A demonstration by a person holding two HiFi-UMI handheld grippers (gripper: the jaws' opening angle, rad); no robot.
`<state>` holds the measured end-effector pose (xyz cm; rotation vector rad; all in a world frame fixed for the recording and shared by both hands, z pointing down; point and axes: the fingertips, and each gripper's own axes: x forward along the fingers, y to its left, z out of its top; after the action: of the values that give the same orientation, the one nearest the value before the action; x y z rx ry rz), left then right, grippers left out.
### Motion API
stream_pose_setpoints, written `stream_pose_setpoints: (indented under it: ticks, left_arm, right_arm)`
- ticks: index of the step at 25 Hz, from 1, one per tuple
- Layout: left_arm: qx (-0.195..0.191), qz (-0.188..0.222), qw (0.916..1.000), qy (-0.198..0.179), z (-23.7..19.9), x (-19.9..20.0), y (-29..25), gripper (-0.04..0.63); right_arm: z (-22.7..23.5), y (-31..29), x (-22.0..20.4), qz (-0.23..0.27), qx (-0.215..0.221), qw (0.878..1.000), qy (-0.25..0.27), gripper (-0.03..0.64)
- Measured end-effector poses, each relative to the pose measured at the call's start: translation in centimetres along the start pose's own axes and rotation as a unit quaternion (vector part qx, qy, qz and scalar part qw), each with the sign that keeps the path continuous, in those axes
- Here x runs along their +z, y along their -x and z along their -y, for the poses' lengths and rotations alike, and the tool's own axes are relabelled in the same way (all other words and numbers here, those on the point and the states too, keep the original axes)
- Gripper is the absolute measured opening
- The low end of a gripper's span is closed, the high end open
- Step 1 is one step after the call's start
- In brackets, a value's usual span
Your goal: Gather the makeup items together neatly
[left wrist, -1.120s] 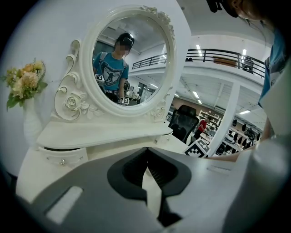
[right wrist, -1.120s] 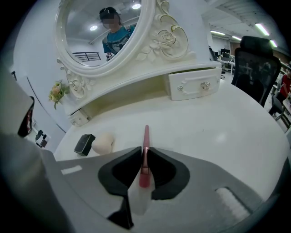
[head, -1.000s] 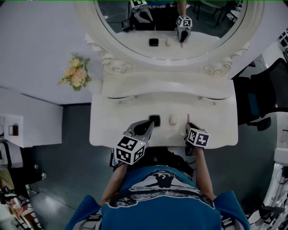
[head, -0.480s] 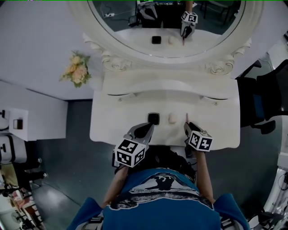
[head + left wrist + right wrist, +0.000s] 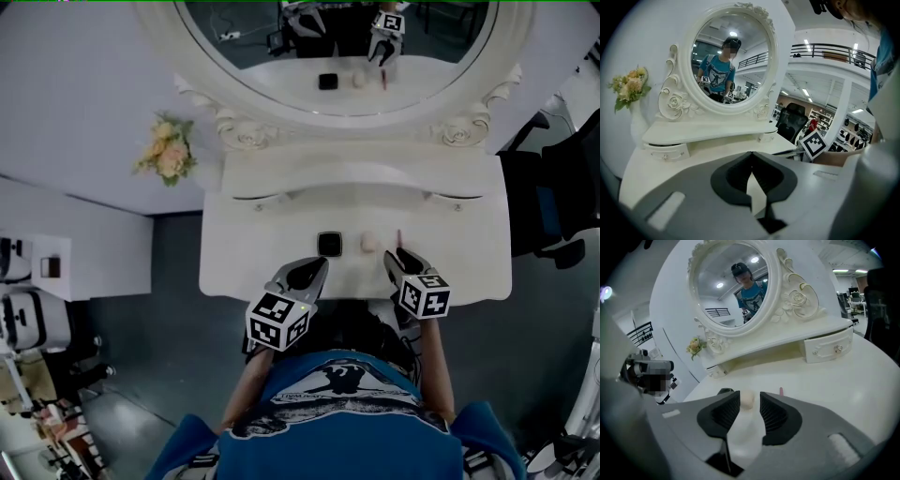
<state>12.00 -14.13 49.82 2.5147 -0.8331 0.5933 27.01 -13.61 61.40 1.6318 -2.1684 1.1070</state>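
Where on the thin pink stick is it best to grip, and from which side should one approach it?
Probably near its middle, from above, pinching across its width. The thin pink stick lies flat on the white dressing table, pointing toward the oval mirror, so its long left and right sides are free.

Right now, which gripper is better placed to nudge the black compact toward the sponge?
Left, probably. The left gripper, jaws shut, sits just before the black compact. The right gripper, whose jaws have just been opening and grip nothing, is past the sponge.
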Motion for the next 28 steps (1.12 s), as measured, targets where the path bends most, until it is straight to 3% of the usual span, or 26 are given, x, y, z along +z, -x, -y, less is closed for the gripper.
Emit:
stream_pose_setpoints:
  ticks: [8, 18, 28]
  left_arm:
    - [-0.01, 0.006, 0.9999, -0.005, -0.5, -1.9, 3.7, 0.014]
    - [-0.02, 0.029, 0.9994, 0.001, -0.9, -6.6, 12.4, 0.014]
    - [-0.029, 0.052, 0.9981, 0.016, -1.1, -11.5, 20.0, 0.014]
  right_arm:
    - [-4.6, 1.5, -0.1, 0.036, 0.002, 0.999, 0.009, 0.137]
    - [-13.5, 4.4, -4.3, 0.06, -0.002, 0.998, 0.036, 0.135]
    - [-22.0, 7.4, -9.6, 0.088, -0.005, 0.994, 0.065, 0.067]
